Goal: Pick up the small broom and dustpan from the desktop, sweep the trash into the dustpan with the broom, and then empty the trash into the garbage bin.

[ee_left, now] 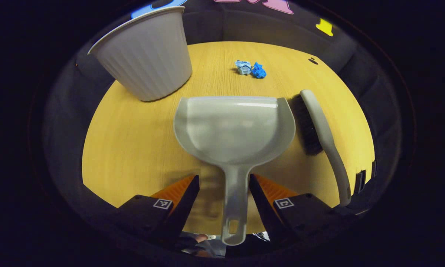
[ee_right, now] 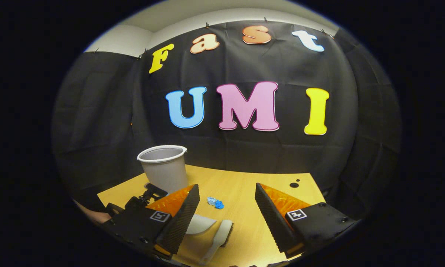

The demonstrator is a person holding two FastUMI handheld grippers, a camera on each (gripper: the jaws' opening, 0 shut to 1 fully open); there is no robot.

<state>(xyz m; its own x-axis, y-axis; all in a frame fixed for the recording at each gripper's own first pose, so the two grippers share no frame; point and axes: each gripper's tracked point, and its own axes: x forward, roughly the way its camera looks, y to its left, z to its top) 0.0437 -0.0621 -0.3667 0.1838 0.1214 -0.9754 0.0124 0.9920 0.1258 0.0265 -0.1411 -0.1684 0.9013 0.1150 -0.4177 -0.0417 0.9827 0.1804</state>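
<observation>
Spreading wide across both views, a yellow wooden desktop (ee_left: 133,148). At its far left corner, a white ribbed garbage bin (ee_left: 148,55), upright with mouth up in the right gripper view (ee_right: 164,167). Nearer, a grey dustpan (ee_left: 234,129) flat on the wood, mouth toward the far edge, long axis straight back along its handle between the fingers of the left gripper (ee_left: 224,193); jaws spread, clear of the handle on both sides. Just right of the pan, a small broom (ee_left: 324,137) on its side, dark bristles facing the pan, handle trailing toward the near edge. Beyond the pan's lip, well apart, two crumpled blue scraps of trash (ee_left: 251,69). Higher up, the right gripper (ee_right: 226,211), jaws wide apart, nothing between them.
</observation>
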